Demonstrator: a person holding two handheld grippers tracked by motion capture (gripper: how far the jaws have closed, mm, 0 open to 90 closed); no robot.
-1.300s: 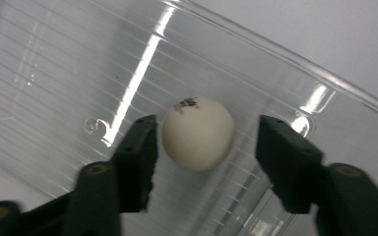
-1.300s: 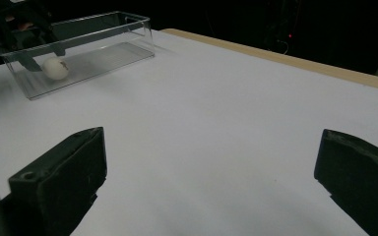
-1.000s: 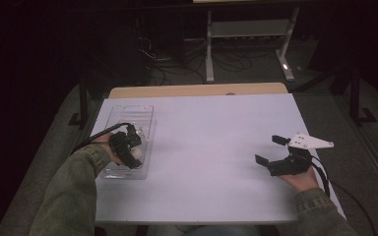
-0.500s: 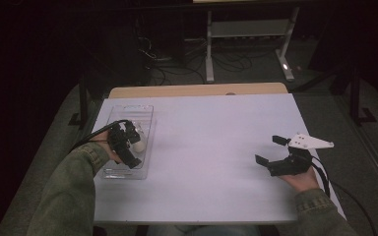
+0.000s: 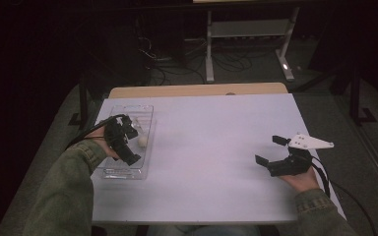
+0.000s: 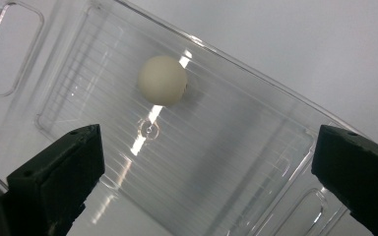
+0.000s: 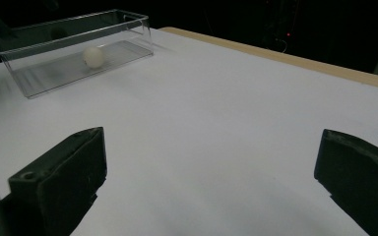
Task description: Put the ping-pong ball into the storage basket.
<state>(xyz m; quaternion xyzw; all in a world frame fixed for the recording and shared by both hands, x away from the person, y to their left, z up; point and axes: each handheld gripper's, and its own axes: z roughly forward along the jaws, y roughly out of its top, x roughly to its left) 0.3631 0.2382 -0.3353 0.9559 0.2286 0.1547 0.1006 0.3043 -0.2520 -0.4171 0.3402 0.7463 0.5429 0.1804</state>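
Here the left claw (image 5: pixel 130 145) hangs over the tray (image 5: pixel 145 109) — jaws just opened wide, ball (image 6: pixel 162 79) free below.

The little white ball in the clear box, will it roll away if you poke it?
Probably. The ball is round and smooth and rests loose on the floor of the clear tray, so a nudge should send it rolling. The tray's walls would likely stop it. It looks small and probably light.

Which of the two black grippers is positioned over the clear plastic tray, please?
The left gripper, above the clear plastic tray holding the white ball; the right gripper sits over bare table.
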